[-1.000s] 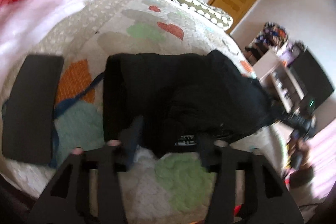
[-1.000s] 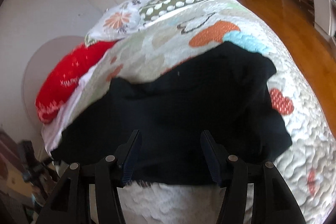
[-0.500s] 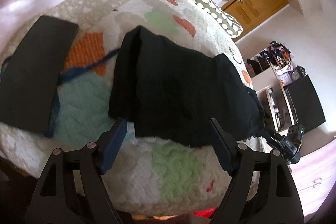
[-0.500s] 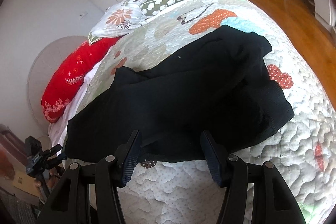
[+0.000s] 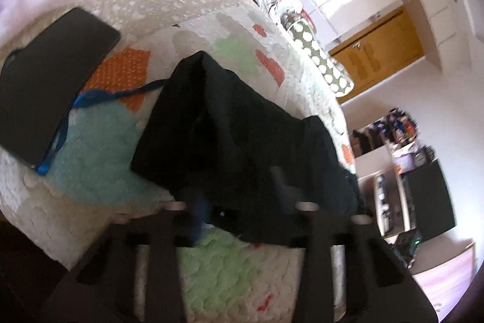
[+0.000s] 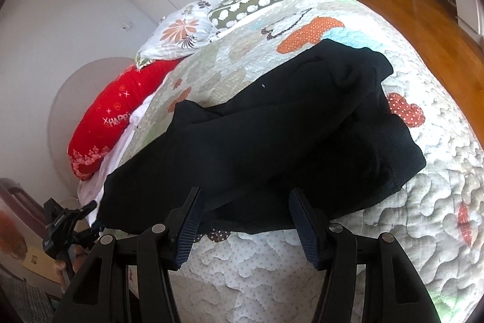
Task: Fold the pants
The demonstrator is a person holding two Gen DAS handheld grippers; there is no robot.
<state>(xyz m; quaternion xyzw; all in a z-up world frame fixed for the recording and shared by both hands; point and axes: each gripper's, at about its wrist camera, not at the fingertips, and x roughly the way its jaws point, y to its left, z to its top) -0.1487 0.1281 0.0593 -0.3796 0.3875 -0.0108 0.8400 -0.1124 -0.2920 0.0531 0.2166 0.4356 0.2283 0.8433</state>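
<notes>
Black knit pants (image 6: 272,141) heaped on patchwork quilted bedspread (image 6: 423,232), left gripper (image 5: 239,202) now blurred and pushed into their near edge, grip unclear, right gripper (image 6: 245,220) still spread, empty.

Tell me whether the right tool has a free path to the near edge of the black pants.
Probably yes. The right tool is open, its fingers straddling the near edge of the black pants, and nothing lies between them on the quilt.
</notes>
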